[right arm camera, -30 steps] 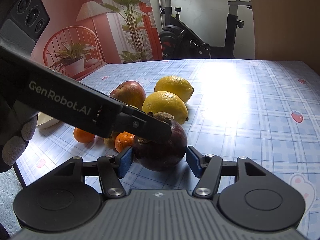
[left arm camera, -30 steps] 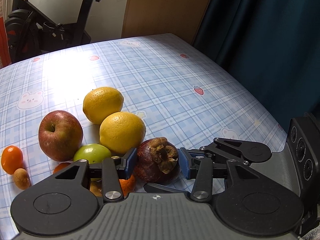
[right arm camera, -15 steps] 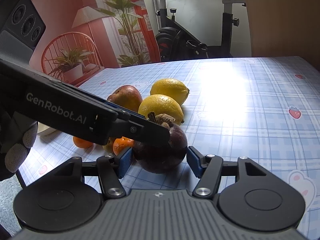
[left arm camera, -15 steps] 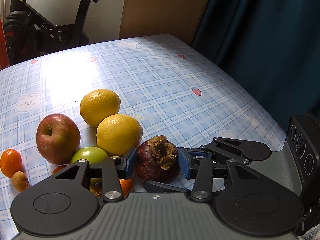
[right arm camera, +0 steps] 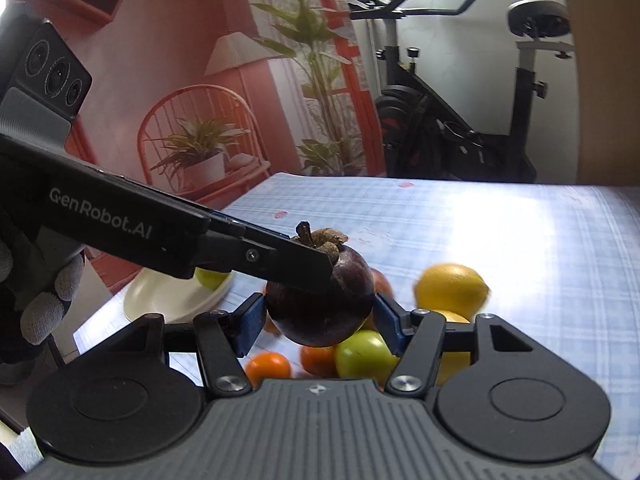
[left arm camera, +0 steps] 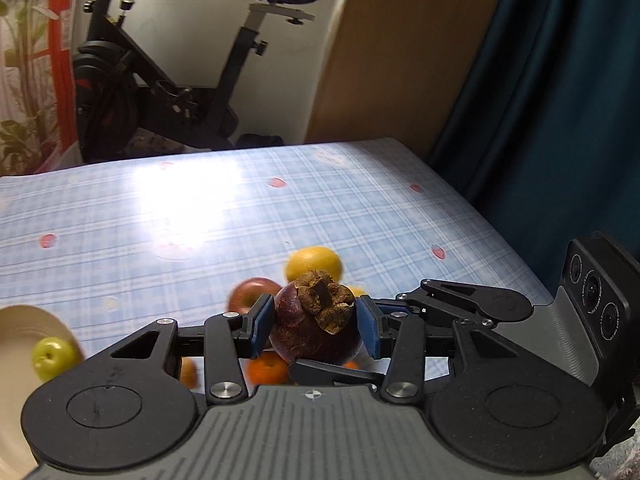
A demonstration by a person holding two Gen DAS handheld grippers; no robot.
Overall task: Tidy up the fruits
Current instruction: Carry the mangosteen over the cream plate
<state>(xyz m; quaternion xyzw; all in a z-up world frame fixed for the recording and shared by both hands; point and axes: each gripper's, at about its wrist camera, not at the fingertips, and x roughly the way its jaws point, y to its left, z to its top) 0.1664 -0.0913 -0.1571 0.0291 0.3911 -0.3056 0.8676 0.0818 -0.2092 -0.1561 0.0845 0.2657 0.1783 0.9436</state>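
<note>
Gripping dark purple round mangosteen (left arm camera: 316, 330) with my left gripper (left arm camera: 315, 330) and right gripper (right arm camera: 319, 316) together, blue pads pressed on its sides, fruit held clear above blue checked counter (left arm camera: 240, 216). Yellow lemon (right arm camera: 452, 286), green apple (right arm camera: 364, 354), orange tangerine (right arm camera: 267, 366) lie below; cream plate (right arm camera: 160, 300) at left.

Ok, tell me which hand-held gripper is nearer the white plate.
Left: the left hand-held gripper hangs beside the plate; the right hand-held gripper sits beyond the purple fruit both hold.
</note>
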